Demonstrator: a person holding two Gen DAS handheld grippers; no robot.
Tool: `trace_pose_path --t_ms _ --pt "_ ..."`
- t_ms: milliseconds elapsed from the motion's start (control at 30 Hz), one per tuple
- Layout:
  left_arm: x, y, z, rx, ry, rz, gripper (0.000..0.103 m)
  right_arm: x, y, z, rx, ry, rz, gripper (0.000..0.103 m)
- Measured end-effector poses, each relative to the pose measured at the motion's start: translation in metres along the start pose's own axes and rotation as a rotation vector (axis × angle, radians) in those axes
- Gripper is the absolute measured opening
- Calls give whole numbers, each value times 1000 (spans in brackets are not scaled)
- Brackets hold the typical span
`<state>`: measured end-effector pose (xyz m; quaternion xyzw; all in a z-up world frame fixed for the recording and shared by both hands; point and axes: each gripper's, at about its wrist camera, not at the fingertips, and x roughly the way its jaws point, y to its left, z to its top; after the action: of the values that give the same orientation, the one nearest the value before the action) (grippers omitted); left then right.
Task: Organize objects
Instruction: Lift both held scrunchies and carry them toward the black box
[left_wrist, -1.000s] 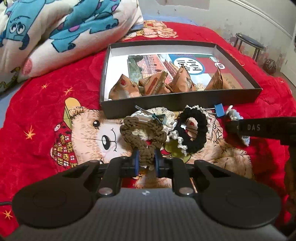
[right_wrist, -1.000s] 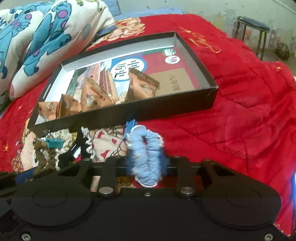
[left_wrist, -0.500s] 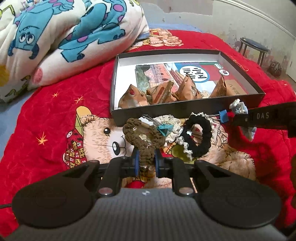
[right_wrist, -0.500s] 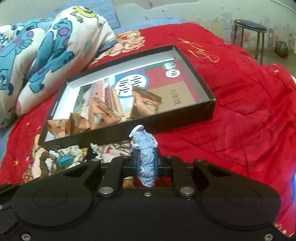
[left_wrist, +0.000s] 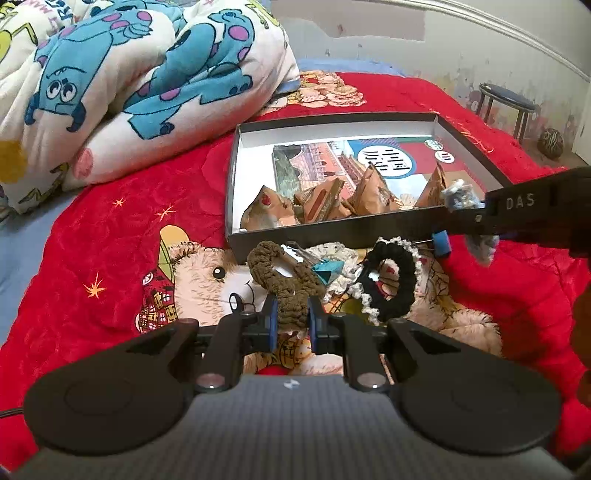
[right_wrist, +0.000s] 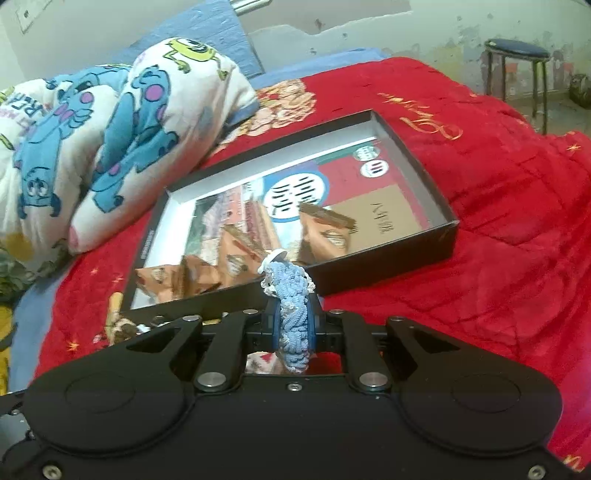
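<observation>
My left gripper (left_wrist: 291, 317) is shut on a brown knitted scrunchie (left_wrist: 284, 280), its loop lying on the red blanket in front of the black box (left_wrist: 332, 230). Beside it lie a black scrunchie with a white frill (left_wrist: 391, 284), a cream scrunchie (left_wrist: 340, 254), a teal binder clip (left_wrist: 327, 269) and a blue binder clip (left_wrist: 441, 242). My right gripper (right_wrist: 293, 323) is shut on a light blue scrunchie (right_wrist: 291, 295), held above the blanket near the box's front wall (right_wrist: 388, 262). In the left wrist view that scrunchie (left_wrist: 460, 195) shows at the box's right end.
Several brown triangular snack packets (left_wrist: 325, 206) lie in the box on a printed card. A rolled cartoon-print quilt (left_wrist: 129, 85) lies at the left. A stool (right_wrist: 517, 62) stands by the wall beyond the bed. Bare red blanket (right_wrist: 498, 221) spreads right of the box.
The right gripper has closed on the blue scrunchie and lifted it off the blanket toward the box's front wall. The left gripper has kept its hold on the brown scrunchie and tilted up slightly.
</observation>
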<state>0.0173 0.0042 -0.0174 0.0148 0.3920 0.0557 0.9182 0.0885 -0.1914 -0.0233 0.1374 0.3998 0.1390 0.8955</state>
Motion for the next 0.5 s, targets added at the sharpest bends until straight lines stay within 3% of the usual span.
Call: trace_pose_path --t_ms 500 --pt "-9 1 3 -12 -35 6 19 0 3 6 13 -5 84 14"
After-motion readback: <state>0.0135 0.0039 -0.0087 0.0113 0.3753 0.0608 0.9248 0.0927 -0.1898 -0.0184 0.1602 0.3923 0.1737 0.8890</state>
